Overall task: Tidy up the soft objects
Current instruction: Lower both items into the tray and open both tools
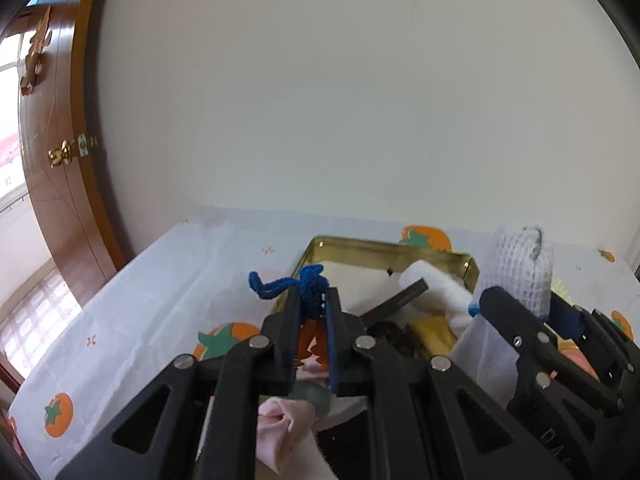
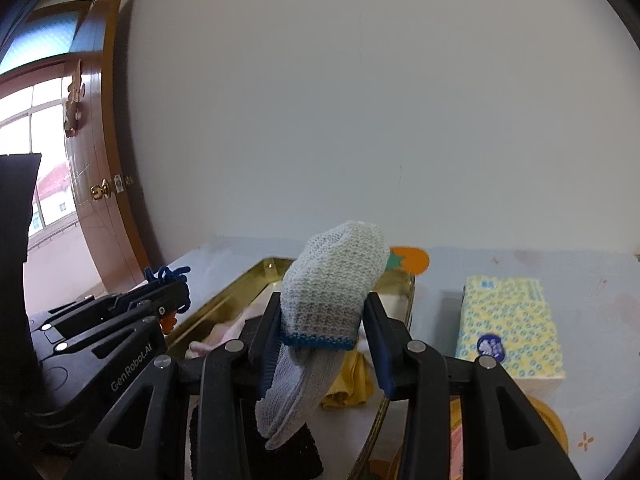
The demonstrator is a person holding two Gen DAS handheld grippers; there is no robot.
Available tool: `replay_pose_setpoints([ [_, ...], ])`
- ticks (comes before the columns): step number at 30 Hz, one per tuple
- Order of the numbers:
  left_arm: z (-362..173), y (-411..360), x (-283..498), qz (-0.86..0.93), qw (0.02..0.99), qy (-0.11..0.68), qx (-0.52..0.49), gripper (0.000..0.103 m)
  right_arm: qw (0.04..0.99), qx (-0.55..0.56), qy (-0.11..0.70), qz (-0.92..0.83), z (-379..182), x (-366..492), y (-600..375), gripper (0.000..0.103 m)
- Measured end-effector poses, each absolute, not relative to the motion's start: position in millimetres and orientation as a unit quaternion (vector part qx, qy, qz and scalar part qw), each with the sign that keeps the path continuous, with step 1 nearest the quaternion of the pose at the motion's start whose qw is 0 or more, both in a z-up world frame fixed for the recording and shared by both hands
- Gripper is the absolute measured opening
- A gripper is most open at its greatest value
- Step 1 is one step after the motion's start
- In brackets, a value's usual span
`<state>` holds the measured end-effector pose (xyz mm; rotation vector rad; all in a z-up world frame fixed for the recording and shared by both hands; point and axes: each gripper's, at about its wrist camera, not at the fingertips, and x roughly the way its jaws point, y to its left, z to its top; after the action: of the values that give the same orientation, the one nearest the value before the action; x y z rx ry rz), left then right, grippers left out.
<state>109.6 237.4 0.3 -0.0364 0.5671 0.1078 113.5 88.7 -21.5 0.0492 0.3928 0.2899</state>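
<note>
My left gripper is shut on a small blue and orange crocheted piece, held above the near end of a gold tin. Its blue yarn sticks up past the fingertips. My right gripper is shut on a grey-white knitted sock with a blue band, which hangs over the same tin. The sock and right gripper show at the right of the left wrist view. The left gripper appears at the left of the right wrist view. Inside the tin lie pink, yellow and white soft items.
A white tablecloth with orange fruit prints covers the table. A yellow patterned tissue pack stands right of the tin. A white wall is behind, a brown door with a brass knob to the left. Pink cloth lies below the left gripper.
</note>
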Motion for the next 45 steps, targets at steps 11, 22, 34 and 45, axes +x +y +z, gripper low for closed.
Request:
replay_pose_setpoints([
  [11,-28.3,236.4,109.6,0.063,0.947,0.315,0.000,0.008,0.963,0.014,0.227,0.146,-28.2,119.0,95.5,0.042],
  [22,-29.6,235.4,112.4,0.067,0.945,0.320,0.009,0.008,0.957,0.010,0.244,0.156,-31.0,125.5,96.5,0.042],
  [34,-16.0,227.7,104.0,0.062,0.952,0.299,0.017,0.101,0.955,0.026,0.234,0.178,-26.8,127.2,92.2,0.079],
  [45,-10.8,216.5,74.9,0.080,0.971,0.221,0.041,0.102,0.963,0.068,0.197,0.169,-29.8,111.4,82.5,0.081],
])
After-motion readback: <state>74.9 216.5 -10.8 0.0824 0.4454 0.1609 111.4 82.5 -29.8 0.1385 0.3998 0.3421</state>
